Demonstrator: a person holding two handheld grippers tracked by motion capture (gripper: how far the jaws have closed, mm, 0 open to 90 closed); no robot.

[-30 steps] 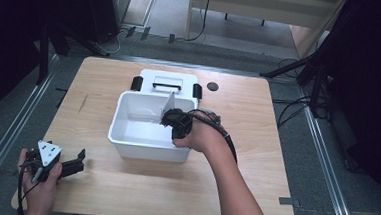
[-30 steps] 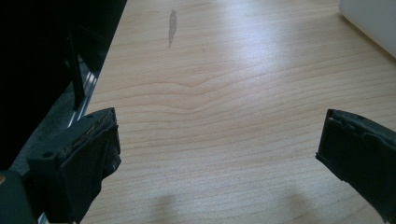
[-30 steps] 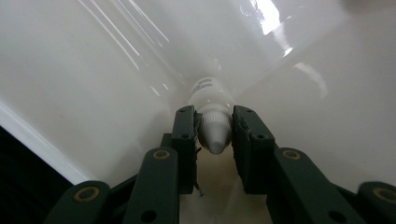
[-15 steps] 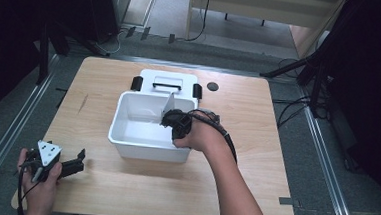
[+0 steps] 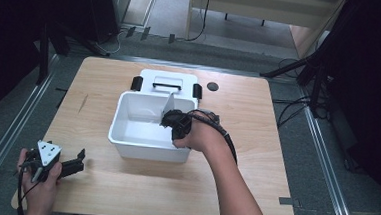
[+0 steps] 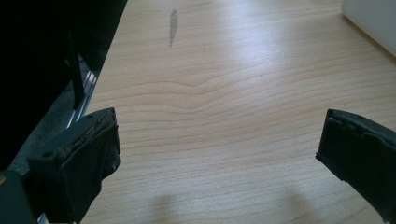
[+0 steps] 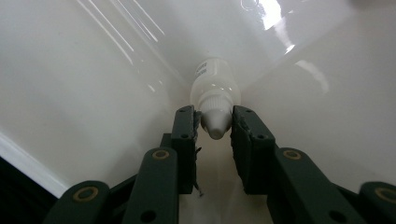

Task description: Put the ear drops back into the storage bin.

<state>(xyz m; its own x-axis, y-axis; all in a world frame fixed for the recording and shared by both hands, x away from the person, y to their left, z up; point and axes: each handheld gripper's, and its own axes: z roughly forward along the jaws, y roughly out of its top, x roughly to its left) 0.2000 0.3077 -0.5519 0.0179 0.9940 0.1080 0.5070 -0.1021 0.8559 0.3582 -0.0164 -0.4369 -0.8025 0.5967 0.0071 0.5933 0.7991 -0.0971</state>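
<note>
High view: the right gripper reaches down inside the white bin, whose lid lies just behind it; the left gripper rests near the table's front-left corner.

Left gripper view: jaws wide apart over bare wood (nothing between them).

Right gripper view: jaws clamp the cap of a small white dropper bottle against the bin's glossy inner wall.

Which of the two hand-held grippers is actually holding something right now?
The right gripper, reaching down into the white bin: its jaws are clamped on the cap of a small white bottle. The left gripper rests over the bare wooden table, jaws wide apart.
</note>
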